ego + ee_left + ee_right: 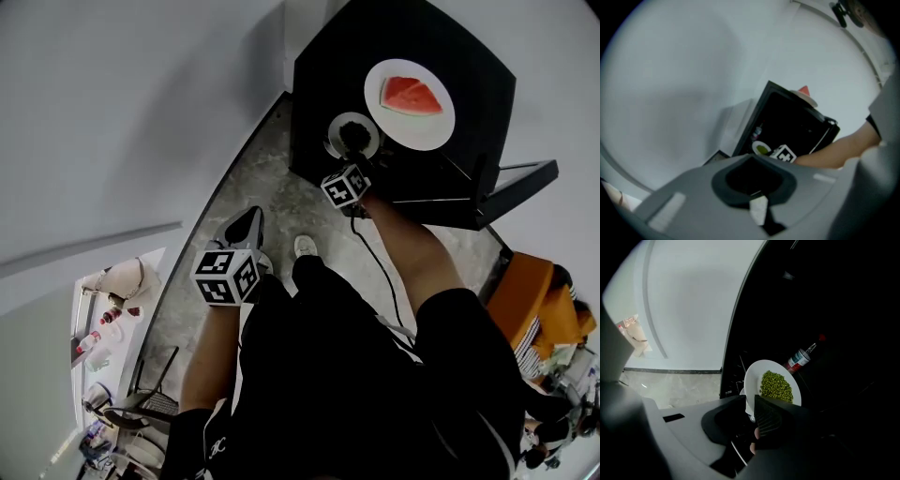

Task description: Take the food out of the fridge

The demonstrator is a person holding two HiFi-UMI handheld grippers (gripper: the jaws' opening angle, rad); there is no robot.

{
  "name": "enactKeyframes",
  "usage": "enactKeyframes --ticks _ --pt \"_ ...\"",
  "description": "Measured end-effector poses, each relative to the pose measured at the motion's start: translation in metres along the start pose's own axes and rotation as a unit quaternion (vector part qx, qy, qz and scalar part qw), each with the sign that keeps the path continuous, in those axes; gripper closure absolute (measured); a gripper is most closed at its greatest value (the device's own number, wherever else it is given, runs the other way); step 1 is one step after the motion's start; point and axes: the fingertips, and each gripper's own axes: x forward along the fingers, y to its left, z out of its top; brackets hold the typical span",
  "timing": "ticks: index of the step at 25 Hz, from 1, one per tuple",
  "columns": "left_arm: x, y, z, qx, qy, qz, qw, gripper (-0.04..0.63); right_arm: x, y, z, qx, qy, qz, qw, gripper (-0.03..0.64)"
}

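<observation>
A black mini fridge (323, 89) stands by the wall with its door (514, 185) swung open to the right. On its top lies a white plate with a watermelon slice (410, 98). My right gripper (752, 401) is shut on the near rim of a white plate of green peas (776, 385), held tilted at the fridge opening. From the head view that plate (353, 134) shows just beyond the right gripper (356, 157). My left gripper (246, 228) hangs shut and empty over the floor, away from the fridge.
A red-capped bottle (802, 356) lies inside the dark fridge. A white wall runs along the left of the fridge. The person's shoe (306, 247) is on the stone floor. A table with bottles (105, 323), a chair (150, 398) and an orange object (536, 291) sit further off.
</observation>
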Motion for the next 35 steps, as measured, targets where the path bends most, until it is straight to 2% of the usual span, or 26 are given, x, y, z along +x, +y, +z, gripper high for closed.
enactKeyframes --ticks 2,5,8,12,18,25,35 --pt "-0.001 -0.002 -0.002 0.002 0.001 -0.002 1.0 0.595 -0.003 0.001 -0.003 -0.007 0.002 -0.011 1.0 0.563" --pt "-0.005 -0.001 -0.008 -0.003 0.005 -0.001 1.0 0.595 -0.003 0.001 -0.007 -0.061 0.009 -0.052 0.997 0.558" --pt "-0.008 0.0 -0.014 -0.006 0.011 0.003 0.9999 0.595 0.006 -0.002 -0.011 -0.129 0.028 -0.097 0.986 0.531" --pt "-0.014 0.006 -0.02 -0.009 0.014 0.013 0.9998 0.595 0.012 -0.008 -0.017 -0.19 0.071 -0.133 0.97 0.543" --pt "-0.022 0.011 -0.025 -0.013 0.015 0.016 0.9997 0.595 0.002 -0.008 -0.012 -0.217 0.058 -0.166 0.96 0.578" --pt "-0.02 0.007 -0.015 0.002 0.006 -0.003 1.0 0.595 -0.021 -0.031 0.003 -0.25 0.044 -0.226 0.94 0.607" --pt "-0.023 -0.009 0.013 0.04 -0.02 -0.044 0.998 0.595 -0.089 -0.024 0.021 -0.293 0.01 -0.246 0.924 0.607"
